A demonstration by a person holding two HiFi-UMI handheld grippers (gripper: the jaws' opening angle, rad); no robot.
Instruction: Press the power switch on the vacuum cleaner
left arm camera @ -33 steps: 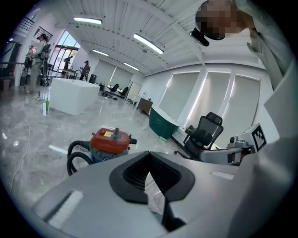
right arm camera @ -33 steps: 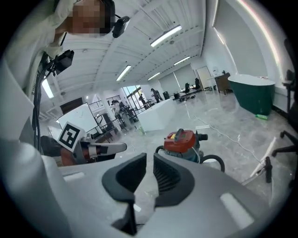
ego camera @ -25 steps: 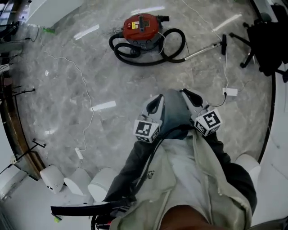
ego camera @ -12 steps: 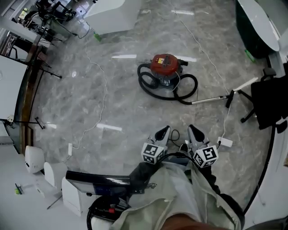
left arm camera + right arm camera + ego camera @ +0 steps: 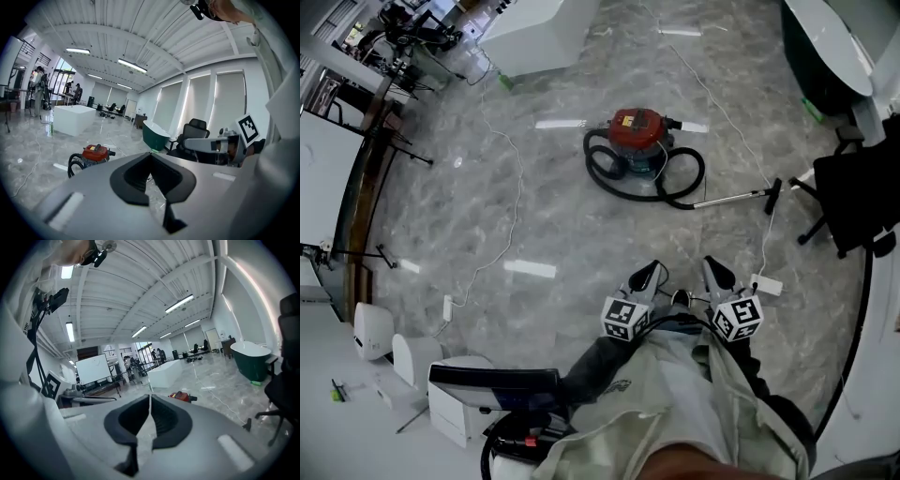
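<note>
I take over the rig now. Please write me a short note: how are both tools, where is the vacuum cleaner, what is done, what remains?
Left tool: jaws together, empty, close to the body.
Right tool: the same.
Vacuum cleaner: red, on the floor ahead, far from both tools, with its black hose looped around it.
Done: nothing visible.
Left: walk up, find the power switch (too small to make out here) and press it.

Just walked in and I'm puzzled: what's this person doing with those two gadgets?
A person stands on a marble floor, holding a left gripper and a right gripper close to the body, both with jaws closed on nothing. The red vacuum cleaner, ringed by its black hose, sits on the floor some way ahead. Neither gripper is near it yet.
</note>
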